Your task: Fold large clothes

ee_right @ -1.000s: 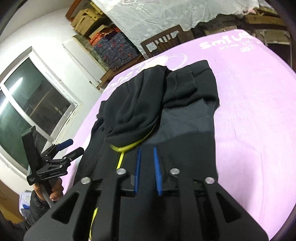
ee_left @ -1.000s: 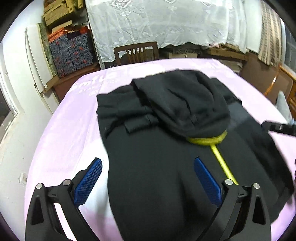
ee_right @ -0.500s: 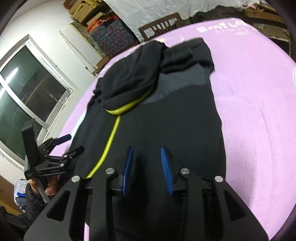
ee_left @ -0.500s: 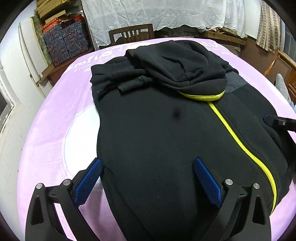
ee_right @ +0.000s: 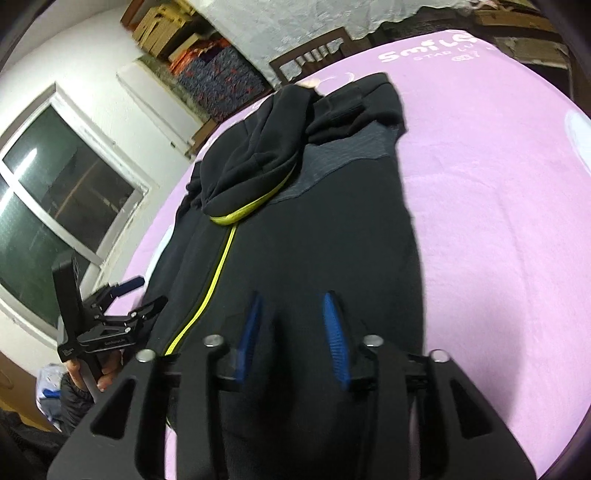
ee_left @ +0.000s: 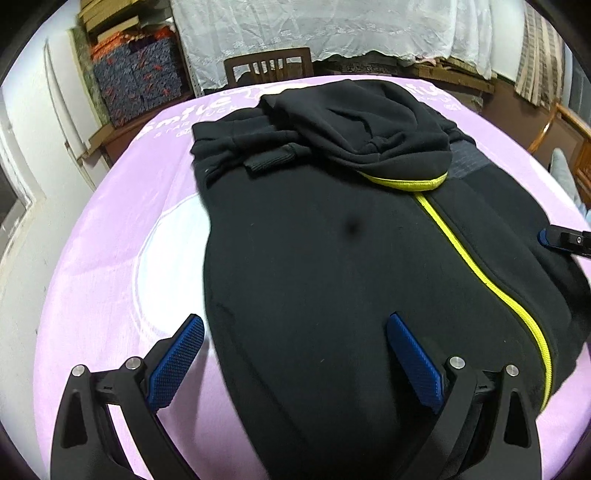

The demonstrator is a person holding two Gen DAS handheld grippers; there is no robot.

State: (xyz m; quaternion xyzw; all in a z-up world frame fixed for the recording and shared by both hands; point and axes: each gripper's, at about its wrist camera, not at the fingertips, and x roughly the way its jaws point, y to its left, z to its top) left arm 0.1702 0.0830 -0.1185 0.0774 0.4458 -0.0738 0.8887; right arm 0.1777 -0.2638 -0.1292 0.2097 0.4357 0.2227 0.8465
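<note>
A black hooded jacket (ee_left: 332,258) with a yellow zip (ee_left: 476,266) lies flat on the pink-covered table (ee_left: 110,258), hood (ee_left: 362,122) and sleeves folded onto its far end. My left gripper (ee_left: 295,354) is open and empty, its jaws astride the jacket's near left edge. My right gripper (ee_right: 293,332) is open and empty above the jacket's (ee_right: 314,240) near end, right of the zip (ee_right: 218,269). The left gripper also shows in the right wrist view (ee_right: 136,295), held by a hand. The right gripper's tip shows in the left wrist view (ee_left: 554,238).
A wooden chair (ee_left: 269,68) stands behind the table's far edge, before a white lace cloth (ee_left: 332,26). Patterned boxes (ee_left: 136,81) are stacked at the back left. A window (ee_right: 55,206) is on the left wall. Bare pink cover (ee_right: 498,221) lies right of the jacket.
The right gripper has opened and let go of the jacket's hem. Both grippers have drawn back toward the near end, and the jacket now lies spread flat.
</note>
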